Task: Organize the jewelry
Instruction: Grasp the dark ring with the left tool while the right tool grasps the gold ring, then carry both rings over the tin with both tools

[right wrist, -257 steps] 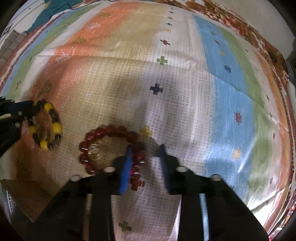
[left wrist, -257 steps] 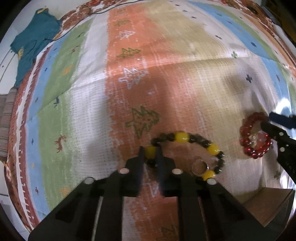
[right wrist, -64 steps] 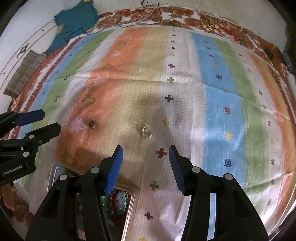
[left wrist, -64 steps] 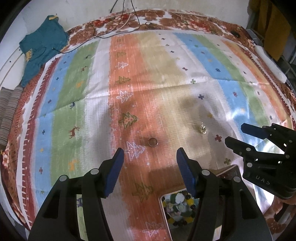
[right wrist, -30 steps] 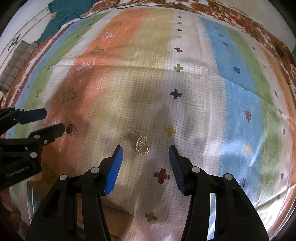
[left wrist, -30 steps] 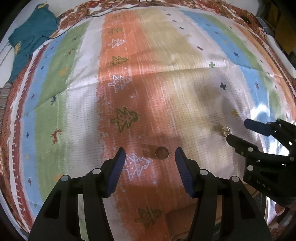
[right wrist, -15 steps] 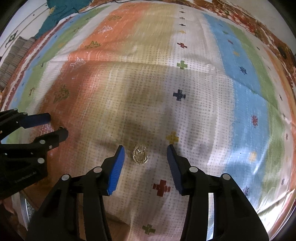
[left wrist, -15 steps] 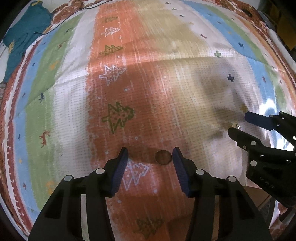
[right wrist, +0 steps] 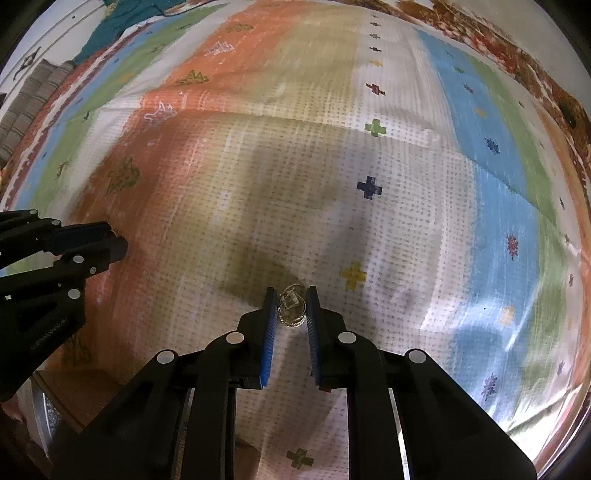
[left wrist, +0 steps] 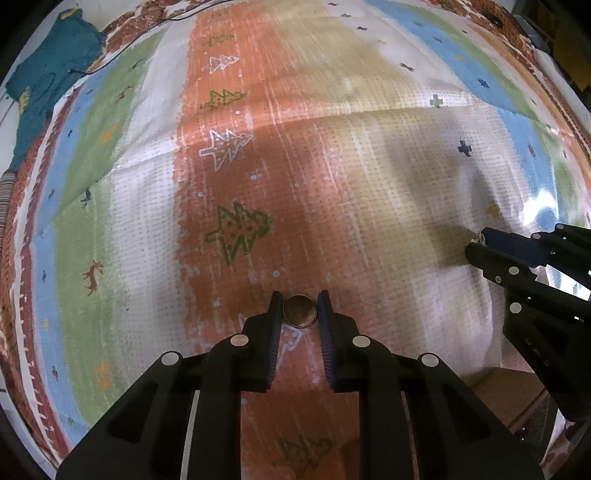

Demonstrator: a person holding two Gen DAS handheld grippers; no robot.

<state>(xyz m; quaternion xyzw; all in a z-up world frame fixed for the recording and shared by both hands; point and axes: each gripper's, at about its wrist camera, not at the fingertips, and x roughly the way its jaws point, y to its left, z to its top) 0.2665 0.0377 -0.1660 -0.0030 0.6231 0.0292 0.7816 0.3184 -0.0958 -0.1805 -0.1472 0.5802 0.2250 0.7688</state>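
Both grippers point steeply down at a striped rug (left wrist: 332,147) with tree, cross and deer motifs. Left gripper (left wrist: 300,314) has just been closing; its jaws now sit narrow around a plain ring (left wrist: 300,311), a dark gold band lying on the orange stripe, with the blue-edged pads touching it on both sides, so it reads as pinching the ring. Ring sits right at the fingertips, still on the rug surface as far as can be told. Right gripper (right wrist: 291,306) has also just been closing; its jaws are narrow on a small ornate gold ring (right wrist: 291,307) on the white dotted part of the rug, just beside a yellow cross motif, with pads against it left and right, so pinching it too. In the left wrist view the right gripper (left wrist: 476,245) shows at the right edge with jaws nearly together and a tiny glint of the ornate ring (left wrist: 480,236) at its tips. In the right wrist view the left gripper (right wrist: 114,240) shows at the left edge, jaws close together; the plain ring is hidden there. A brown box (left wrist: 513,395) edge peeks in low right in the left wrist view, contents not readable. Teal cloth (left wrist: 48,77) lies at the rug's far left corner with a thin black cable (left wrist: 177,18) running along the rug's far edge. Striped grey fabric (right wrist: 33,96) sits off the rug at upper left in the right wrist view.
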